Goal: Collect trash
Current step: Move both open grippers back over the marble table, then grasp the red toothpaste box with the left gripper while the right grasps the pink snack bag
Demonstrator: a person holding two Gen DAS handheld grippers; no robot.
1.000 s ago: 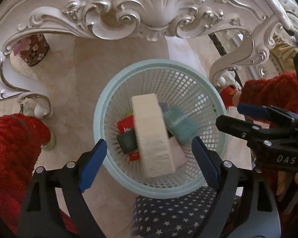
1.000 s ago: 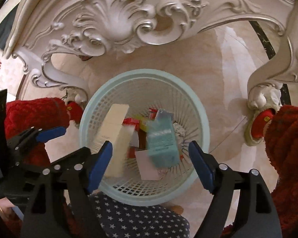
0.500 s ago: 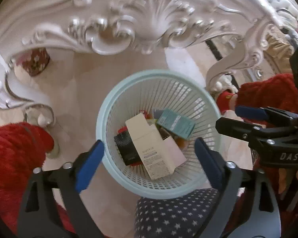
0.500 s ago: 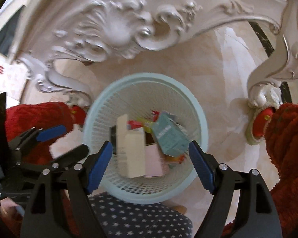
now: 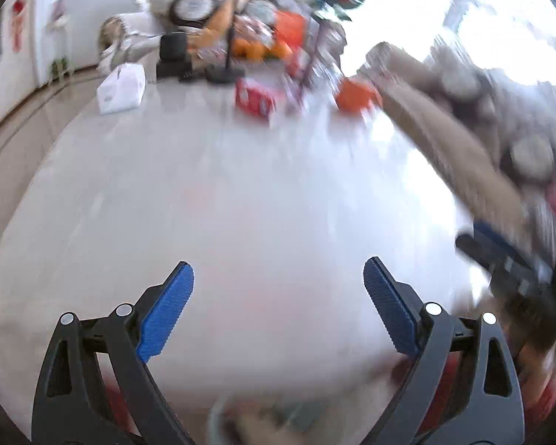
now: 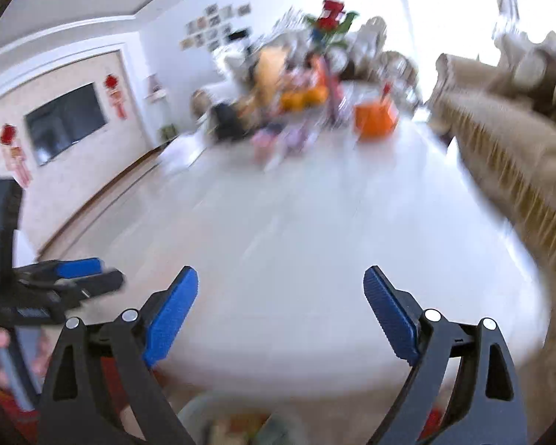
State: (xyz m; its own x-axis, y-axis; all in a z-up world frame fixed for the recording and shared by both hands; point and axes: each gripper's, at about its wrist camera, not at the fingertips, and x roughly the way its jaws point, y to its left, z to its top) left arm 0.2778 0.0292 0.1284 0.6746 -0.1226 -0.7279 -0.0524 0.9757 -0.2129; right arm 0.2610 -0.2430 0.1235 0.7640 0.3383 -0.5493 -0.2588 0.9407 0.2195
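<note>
clutter point(image 5: 263, 48) on table's point(image 5: 241, 204) far end

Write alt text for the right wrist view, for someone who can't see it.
The right gripper, jaws opening with nothing between them, points across a long white table toward blurred clutter at its far end, including an orange container. The left gripper shows at the left edge; a wall-mounted TV hangs behind.

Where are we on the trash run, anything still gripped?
Done: boxes show blurred in the basket at the bottom edge. In hand: nothing; the left gripper is open and empty, the right gripper is opening with nothing between its fingers, both above the bare near end of the white table. Left: possibly the white box and red packet at the far end, blurred.
</note>
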